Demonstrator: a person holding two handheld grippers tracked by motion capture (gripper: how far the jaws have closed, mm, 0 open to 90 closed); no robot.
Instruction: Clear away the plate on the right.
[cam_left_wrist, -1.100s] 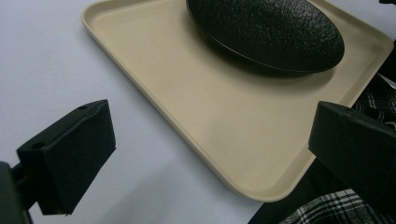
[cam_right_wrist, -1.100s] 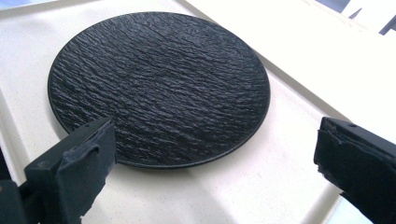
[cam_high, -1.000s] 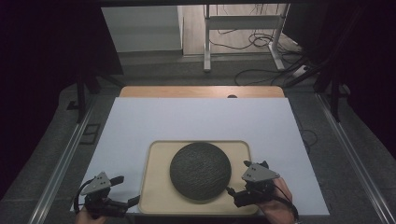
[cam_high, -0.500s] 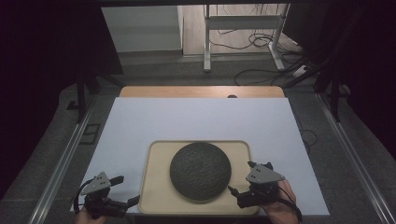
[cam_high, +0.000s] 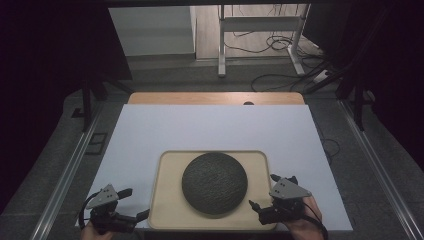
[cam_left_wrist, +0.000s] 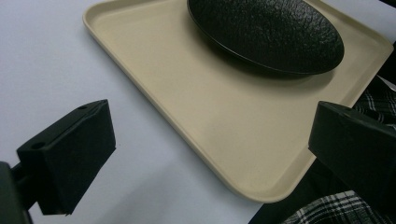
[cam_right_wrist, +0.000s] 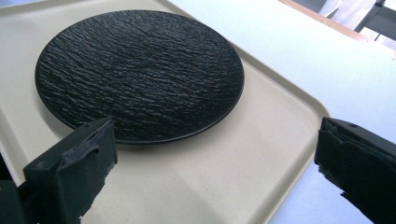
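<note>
The white tabletop (cam_high: 210, 127) carries a beige tray (cam_high: 167, 200) at its near edge, and a black textured plate (cam_high: 214, 182) lies flat on the tray, roughly central. Step in hand, by my judgement: the approach, before any grasp of the tray. The left gripper (cam_high: 127, 205) stands just off the tray's left near corner and the right gripper (cam_high: 262, 192) over its right near corner; both have jaws spread wide and hold nothing. In the left gripper view the tray's corner lies between the jaws. The next move likely calls for each pair of jaws to close on the tray's rim, kept level so the plate stays put.
</note>
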